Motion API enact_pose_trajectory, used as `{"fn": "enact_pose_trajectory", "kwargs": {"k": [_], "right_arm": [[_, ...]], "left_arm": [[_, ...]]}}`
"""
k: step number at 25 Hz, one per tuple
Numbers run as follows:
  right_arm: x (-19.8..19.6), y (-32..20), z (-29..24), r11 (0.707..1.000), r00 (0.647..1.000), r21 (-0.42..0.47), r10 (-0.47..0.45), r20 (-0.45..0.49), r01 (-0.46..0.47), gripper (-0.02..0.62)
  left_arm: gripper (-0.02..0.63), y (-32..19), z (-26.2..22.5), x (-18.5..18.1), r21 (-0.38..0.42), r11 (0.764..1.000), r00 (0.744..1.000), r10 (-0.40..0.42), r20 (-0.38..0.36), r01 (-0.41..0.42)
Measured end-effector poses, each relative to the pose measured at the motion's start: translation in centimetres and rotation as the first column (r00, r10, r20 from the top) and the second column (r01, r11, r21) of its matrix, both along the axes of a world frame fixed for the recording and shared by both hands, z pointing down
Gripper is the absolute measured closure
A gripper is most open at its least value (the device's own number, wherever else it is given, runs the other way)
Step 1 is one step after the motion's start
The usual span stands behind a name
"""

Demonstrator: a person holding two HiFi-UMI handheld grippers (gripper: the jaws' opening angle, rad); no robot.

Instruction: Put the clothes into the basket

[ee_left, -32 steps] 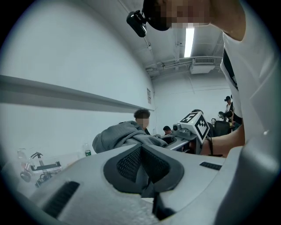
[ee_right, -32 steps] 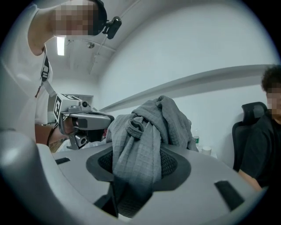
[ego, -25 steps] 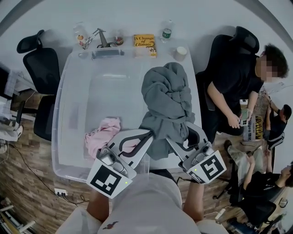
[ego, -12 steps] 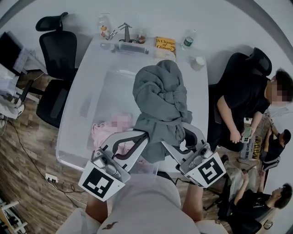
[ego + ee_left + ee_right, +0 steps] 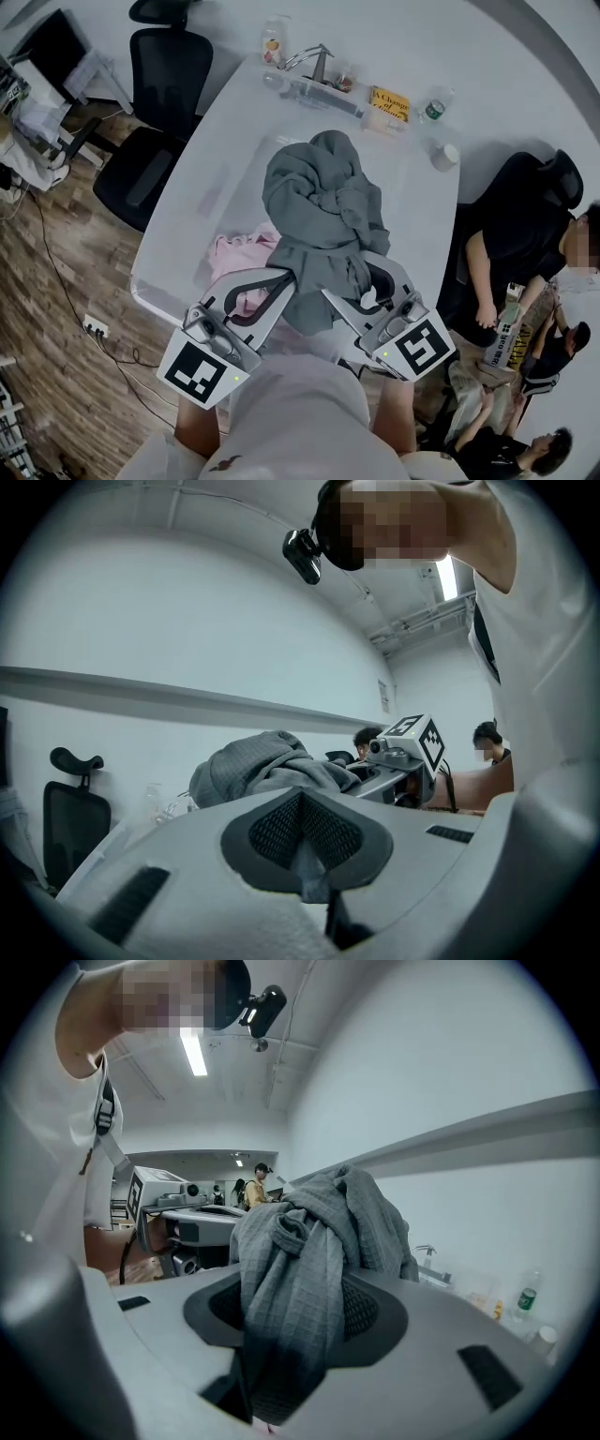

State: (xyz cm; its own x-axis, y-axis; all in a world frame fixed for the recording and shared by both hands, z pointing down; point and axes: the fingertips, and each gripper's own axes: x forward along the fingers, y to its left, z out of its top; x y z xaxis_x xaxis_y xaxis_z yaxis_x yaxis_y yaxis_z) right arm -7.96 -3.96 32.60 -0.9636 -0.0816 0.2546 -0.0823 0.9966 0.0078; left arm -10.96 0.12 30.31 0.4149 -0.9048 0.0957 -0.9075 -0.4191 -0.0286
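L tool [image 5: 278,281] has its jaws nearly together, pinching a thin fold of the grey garment [image 5: 319,202]. R tool [image 5: 367,274] is clamped on a thicker bunch of the same cloth, jaws partway apart. The garment is held up btwn the two, over the clear basket [image 5: 167,281] on the white bench [image 5: 277,105]. It's a twisted, knotted lump. Its long axis runs from the tools away from the person twd the bench's far end, bulky end pointing that way. A pink garment [image 5: 239,258] lies in the basket, just L of the grey one.
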Motion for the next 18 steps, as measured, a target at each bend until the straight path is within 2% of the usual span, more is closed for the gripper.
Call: {"fn": "enact_pose_trajectory", "kwargs": {"k": [6,11,18], "right_arm": [[-3.8,2.2,3.4,0.994,0.990,-0.051,-0.097,-0.099,0.092,0.402],[-5.0,3.1,6.9,0.986,0.969,-0.077,-0.160,-0.187,0.148,0.402],[-7.5,5.4,12.0,0.973,0.904,-0.107,-0.230,-0.359,0.205,0.402]], "left_arm": [[0.600,2.2,1.6,-3.5,-0.046,0.994,0.995,-0.098,-0.020,0.097],[0.600,3.1,3.7,-4.6,-0.089,0.981,0.983,-0.179,-0.039,0.175],[0.600,5.7,6.0,-7.3,-0.137,0.954,0.958,-0.279,-0.067,0.268]]}}
